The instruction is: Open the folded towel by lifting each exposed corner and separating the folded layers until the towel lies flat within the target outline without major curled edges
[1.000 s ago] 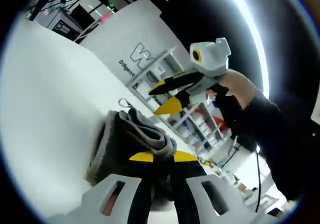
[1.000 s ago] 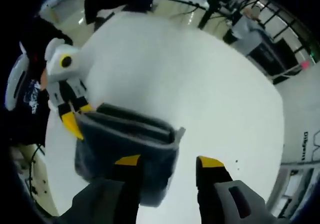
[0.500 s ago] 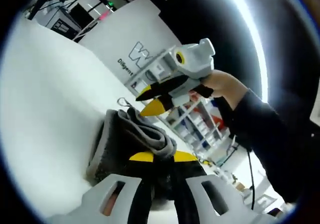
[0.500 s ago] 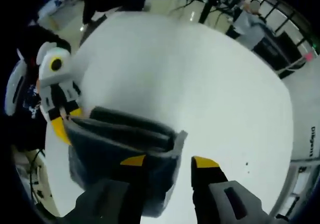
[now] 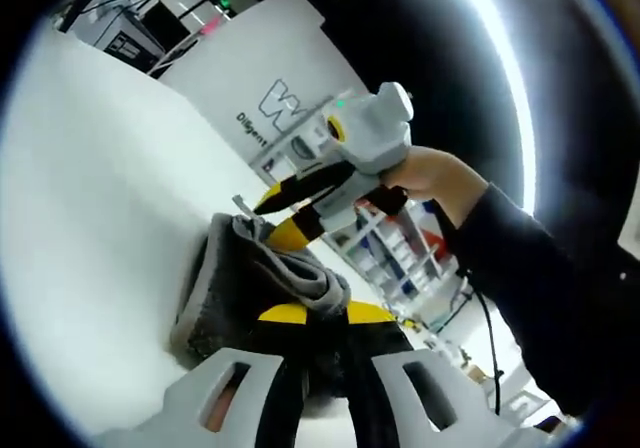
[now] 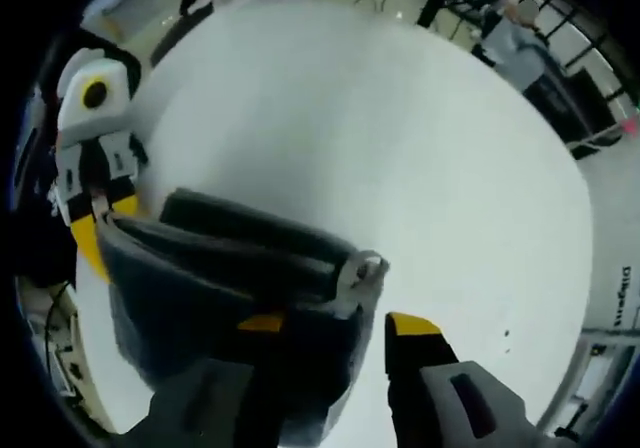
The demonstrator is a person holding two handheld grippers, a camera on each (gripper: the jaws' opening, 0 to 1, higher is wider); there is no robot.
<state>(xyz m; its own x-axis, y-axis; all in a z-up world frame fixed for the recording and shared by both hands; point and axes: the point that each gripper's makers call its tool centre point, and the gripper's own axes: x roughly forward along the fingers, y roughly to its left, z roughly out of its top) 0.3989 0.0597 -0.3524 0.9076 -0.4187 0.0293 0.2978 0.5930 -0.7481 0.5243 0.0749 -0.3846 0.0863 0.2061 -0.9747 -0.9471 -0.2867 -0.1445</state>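
A folded dark grey towel (image 5: 262, 276) lies bunched on the white table (image 5: 100, 178). My left gripper (image 5: 327, 315) is shut on its near edge, the yellow tips pressed close around the cloth. My right gripper (image 5: 282, 216) comes in from the right, held by a hand (image 5: 432, 173), its tips slightly apart just above the towel's far corner with its small loop (image 5: 240, 206). In the right gripper view the towel (image 6: 210, 278) has its layers stacked. The loop corner (image 6: 362, 268) sits just ahead of my open right gripper (image 6: 336, 324). The left gripper (image 6: 92, 168) holds the towel's far-left corner.
A white board with lettering (image 5: 270, 98) and shelves with boxes (image 5: 400, 253) stand past the table's edge. Dark racks and cables (image 6: 520, 58) line the far side of the table (image 6: 400, 138). A dark sleeve (image 5: 530, 268) reaches across on the right.
My right gripper has come down and closer to the towel's loop corner, which now sits just ahead of its jaws. The left gripper keeps its hold and has not moved.
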